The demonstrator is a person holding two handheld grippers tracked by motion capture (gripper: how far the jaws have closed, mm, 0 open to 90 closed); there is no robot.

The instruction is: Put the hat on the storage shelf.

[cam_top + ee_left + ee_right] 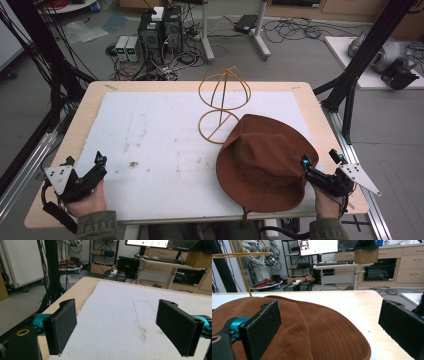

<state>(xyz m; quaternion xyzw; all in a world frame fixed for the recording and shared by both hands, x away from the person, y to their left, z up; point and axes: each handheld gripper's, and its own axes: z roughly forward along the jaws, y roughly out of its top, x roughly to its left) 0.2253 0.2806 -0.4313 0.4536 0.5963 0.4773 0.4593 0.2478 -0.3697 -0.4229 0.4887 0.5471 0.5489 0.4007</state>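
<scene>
The brown hat (265,162) lies near the surface's (150,140) front right corner, touching the wire stand (223,102). Both grippers' fingers gape wide, empty. The right gripper (320,161) straddles the brim; pinching floppy fabric could drag the hat into the stand, toppling it.

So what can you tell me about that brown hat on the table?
The brown hat is a soft bucket-style hat of what looks like cloth, with rows of stitching around its wide brim. It lies crown up on the white mat, toward the person's right, its far edge overlapping the base ring of the wire hat stand. A cord hangs off the table's near edge. The right gripper, open, sits at its brim.
</scene>
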